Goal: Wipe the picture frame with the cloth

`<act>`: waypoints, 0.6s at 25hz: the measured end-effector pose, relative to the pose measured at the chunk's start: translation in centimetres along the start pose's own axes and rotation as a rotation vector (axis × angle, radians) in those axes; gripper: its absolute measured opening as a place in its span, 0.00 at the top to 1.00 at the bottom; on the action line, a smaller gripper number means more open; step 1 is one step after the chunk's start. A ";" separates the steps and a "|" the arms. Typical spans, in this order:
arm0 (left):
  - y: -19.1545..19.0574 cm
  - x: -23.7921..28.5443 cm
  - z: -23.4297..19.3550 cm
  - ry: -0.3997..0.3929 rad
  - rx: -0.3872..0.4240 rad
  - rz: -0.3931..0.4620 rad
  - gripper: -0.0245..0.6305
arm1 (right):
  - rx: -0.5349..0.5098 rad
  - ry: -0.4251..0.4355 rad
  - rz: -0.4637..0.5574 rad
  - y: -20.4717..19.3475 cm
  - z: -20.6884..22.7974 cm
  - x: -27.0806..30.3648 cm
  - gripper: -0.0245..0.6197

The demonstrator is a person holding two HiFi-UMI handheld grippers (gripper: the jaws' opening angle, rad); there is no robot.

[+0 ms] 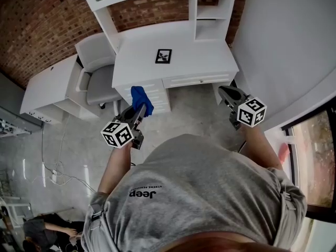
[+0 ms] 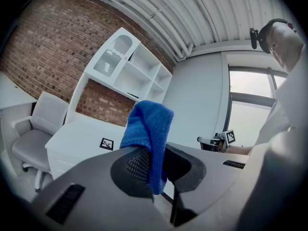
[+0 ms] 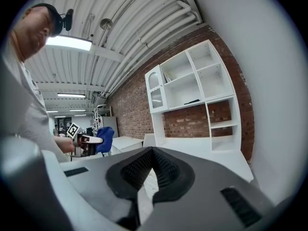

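Person: grey short-sleeved T-shirt (image 1: 199,193) with dark "Jeep" lettering (image 1: 143,194) on the cloth, and a dark headset (image 2: 260,34) worn on the head. Left tool (image 1: 139,109) and right tool (image 1: 224,91): dark grey bodies with tapered jaws, each carrying a white cube (image 1: 117,134) printed with black square markers. Inner pads (image 3: 138,169) are black and finely ribbed.

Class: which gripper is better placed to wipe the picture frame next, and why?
Left. The left gripper is shut on the blue cloth, while the right gripper is shut on nothing. The picture frame lies on the white desk ahead, with neither gripper over it yet.
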State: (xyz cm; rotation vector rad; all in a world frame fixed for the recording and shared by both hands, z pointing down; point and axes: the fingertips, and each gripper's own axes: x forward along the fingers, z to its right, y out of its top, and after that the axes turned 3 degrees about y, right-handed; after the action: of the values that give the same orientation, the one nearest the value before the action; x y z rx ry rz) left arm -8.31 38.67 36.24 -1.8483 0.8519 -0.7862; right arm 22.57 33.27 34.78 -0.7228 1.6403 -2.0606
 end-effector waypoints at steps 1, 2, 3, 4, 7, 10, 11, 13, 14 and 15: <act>-0.1 0.7 0.5 0.001 -0.001 0.001 0.88 | 0.000 0.004 -0.001 -0.1 0.6 -0.5 0.94; -0.1 1.3 1.1 0.002 -0.001 0.000 0.88 | 0.000 0.007 -0.001 -0.1 1.2 -1.0 0.94; -0.2 2.0 1.6 0.003 0.000 -0.002 0.88 | 0.000 0.010 -0.001 -0.2 1.8 -1.4 0.94; -0.3 2.6 2.1 0.002 0.000 -0.005 0.88 | 0.001 0.013 -0.001 -0.2 2.3 -1.8 0.94; -0.7 4.4 3.6 0.000 0.000 -0.015 0.88 | 0.008 0.023 -0.001 -0.6 4.0 -2.9 0.94; -1.1 5.9 4.5 0.001 -0.007 -0.022 0.88 | 0.017 0.031 -0.010 -1.3 5.6 -3.3 0.94; -1.2 6.2 4.6 0.002 -0.009 -0.025 0.88 | 0.021 0.032 -0.013 -1.5 6.0 -3.3 0.94; -1.3 6.6 4.4 0.005 -0.011 -0.031 0.88 | 0.032 0.037 -0.018 -2.0 6.5 -2.9 0.94; -1.3 6.6 4.1 0.009 -0.011 -0.033 0.88 | 0.037 0.040 -0.021 -2.2 6.6 -2.6 0.94; -1.2 6.7 3.5 0.013 -0.014 -0.034 0.88 | 0.039 0.043 -0.024 -2.3 6.7 -2.1 0.94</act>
State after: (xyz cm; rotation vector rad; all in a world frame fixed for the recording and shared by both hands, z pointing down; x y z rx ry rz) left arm -1.50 35.33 37.12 -1.8756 0.8384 -0.8161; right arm 28.42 29.96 37.90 -0.6929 1.6173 -2.1332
